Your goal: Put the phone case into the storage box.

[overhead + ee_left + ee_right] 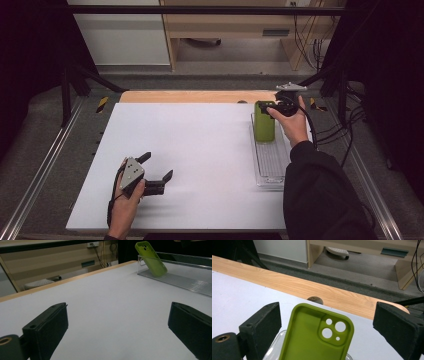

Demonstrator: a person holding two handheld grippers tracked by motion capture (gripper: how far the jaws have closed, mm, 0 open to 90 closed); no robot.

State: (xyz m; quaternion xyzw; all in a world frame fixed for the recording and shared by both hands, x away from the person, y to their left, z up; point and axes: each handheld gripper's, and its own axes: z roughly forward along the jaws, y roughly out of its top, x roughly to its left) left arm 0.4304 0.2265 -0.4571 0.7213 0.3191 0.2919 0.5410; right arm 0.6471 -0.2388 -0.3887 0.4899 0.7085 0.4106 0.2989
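Observation:
A lime-green phone case [264, 122] stands tilted in the far end of a clear plastic tray [270, 167] at the right of the white table. My right gripper [275, 107] hovers at the case's top, open, one jaw on each side and neither touching it. In the right gripper view the case [314, 337] shows its hollow inside and camera holes between the jaws of the right gripper [327, 312]. My left gripper [160, 164] rests open near the front left, nothing between its jaws. In the left gripper view, the left gripper [118, 306] faces the far-off case [151, 258] and the tray [180, 281].
The white board [200, 150] has a wooden strip [195, 96] along its far edge, with a small round knob [315, 299] set in it. Metal rails [45, 165] flank the table. Cables [345, 135] trail at the right; cabinets stand beyond.

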